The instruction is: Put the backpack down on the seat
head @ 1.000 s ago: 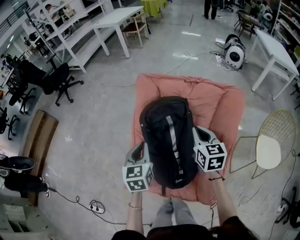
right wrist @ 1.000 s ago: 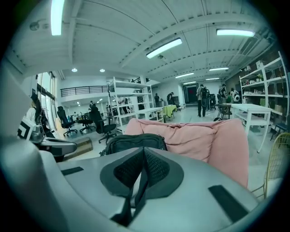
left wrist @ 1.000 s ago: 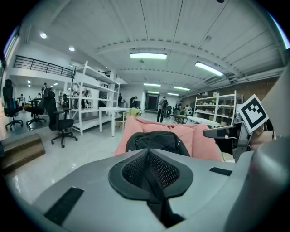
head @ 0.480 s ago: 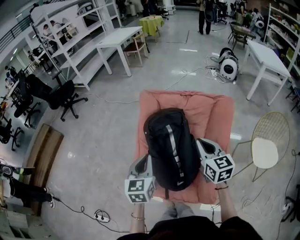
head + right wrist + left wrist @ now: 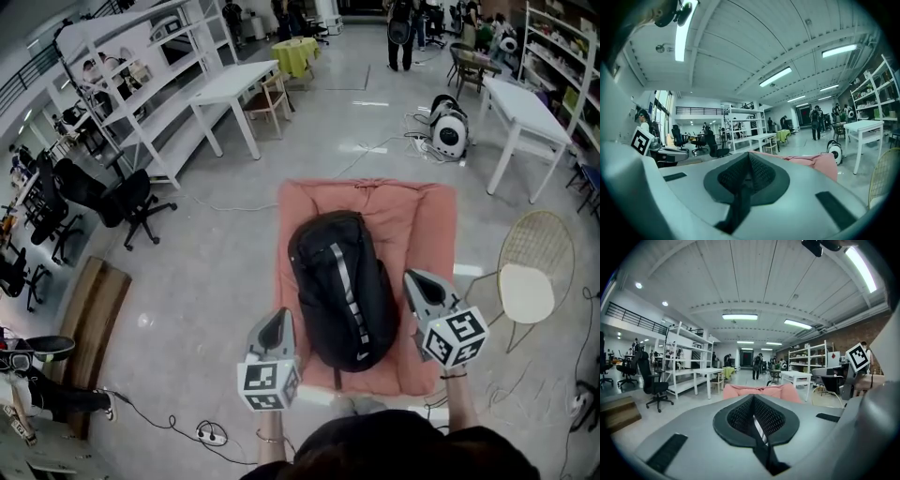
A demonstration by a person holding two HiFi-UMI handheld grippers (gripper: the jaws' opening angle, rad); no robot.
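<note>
Left gripper (image 5: 278,317): jaws shut pad to pad in its own view, nothing between them. Right gripper (image 5: 413,277): same, jaws together and empty. Both point forward, roughly level, away from the person.

Hard to see:
- Both hands are hidden under the marker cubes (image 5: 267,384) in the head view. Only the forearms show behind them, and the person's dark head cuts those off at the bottom edge.
- In each gripper view the grey jaw housing fills the lower half. Beyond it only a pink strip of the seat (image 5: 754,391) rises above the housing.
- From above I cannot tell how high the grippers sit over the seat.

Pose: forearms run straight forward, about parallel, one gripper on each side. The left cube's marker faces toward the camera; the right cube is turned a little outward.

Backpack (image 5: 339,291): black, with a pale stripe down its middle. It lies lengthwise on the pink seat, between the two grippers and slightly ahead of them. Neither gripper touches it; pink cushion shows between each jaw tip and the bag's side. A thin strap trails off its near end over the seat's front edge.

Farther out: a wire chair (image 5: 530,281) stands right of the right gripper, well apart. A black office chair (image 5: 127,202) is far to the left of the left gripper. White tables (image 5: 530,103) stand beyond the seat.
</note>
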